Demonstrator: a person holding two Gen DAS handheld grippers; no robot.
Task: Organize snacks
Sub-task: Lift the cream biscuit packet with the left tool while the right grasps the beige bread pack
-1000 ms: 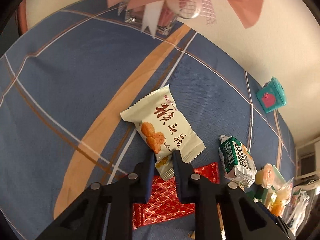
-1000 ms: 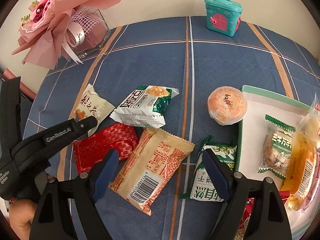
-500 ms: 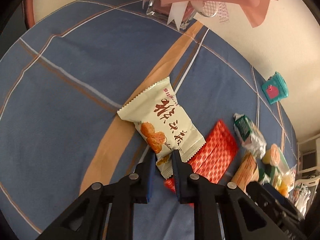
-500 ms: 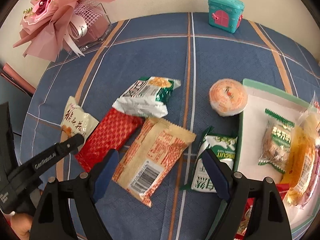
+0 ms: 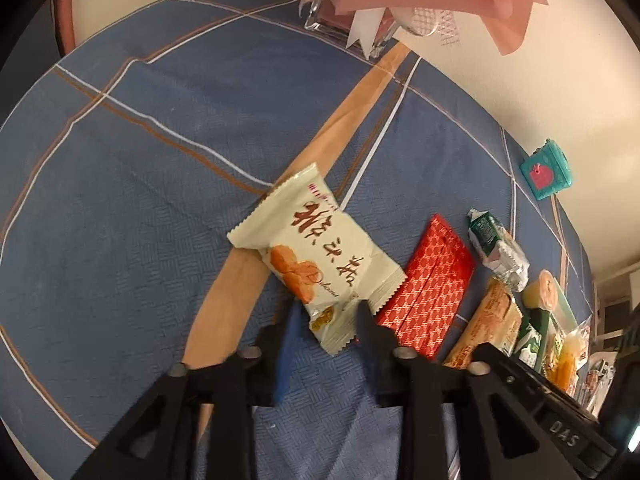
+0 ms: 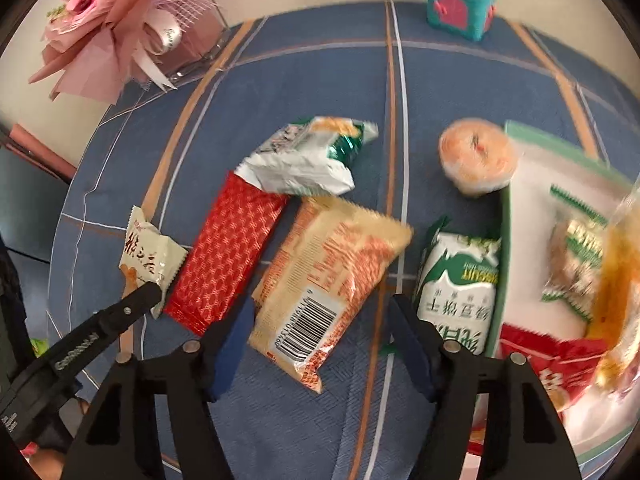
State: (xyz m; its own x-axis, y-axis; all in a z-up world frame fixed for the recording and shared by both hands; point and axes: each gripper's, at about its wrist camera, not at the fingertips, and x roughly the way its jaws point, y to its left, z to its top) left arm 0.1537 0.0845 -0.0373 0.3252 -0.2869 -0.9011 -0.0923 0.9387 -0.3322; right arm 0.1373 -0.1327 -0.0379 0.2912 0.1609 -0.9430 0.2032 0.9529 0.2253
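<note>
We hold our left gripper (image 5: pixel 326 320) over the cream snack packet (image 5: pixel 320 260), whose lower crimped end lies between our fingers (image 5: pixel 288 340); the fingers have just been opening and now stand a little apart, the packet between them with small gaps on each side, so we are not pressing on it. The packet lies flat on the blue checked cloth of the desk (image 5: pixel 140 200), partly across an orange stripe. Just beside it to the right lies the red patterned packet (image 5: pixel 430 292), and beyond that a green and white crumpled packet (image 5: pixel 496 248) and the orange barcode packet (image 5: pixel 490 324). Our right gripper (image 6: pixel 320 332) points steeply down at the orange barcode packet (image 6: pixel 328 280); its fingers (image 6: pixel 234 344) have just been closing and stand wide apart on either side of the packet's near end, not touching it as far as we can tell. To its right a green and white biscuit packet (image 6: pixel 460 280) lies against the wall of the green tray (image 6: pixel 506 248), which holds several more snacks. A round orange cup (image 6: pixel 476 156) sits near the tray's far corner. A pink bouquet (image 6: pixel 112 36) and a teal toy box (image 6: pixel 458 4) stand at the far edge of the desk.
</note>
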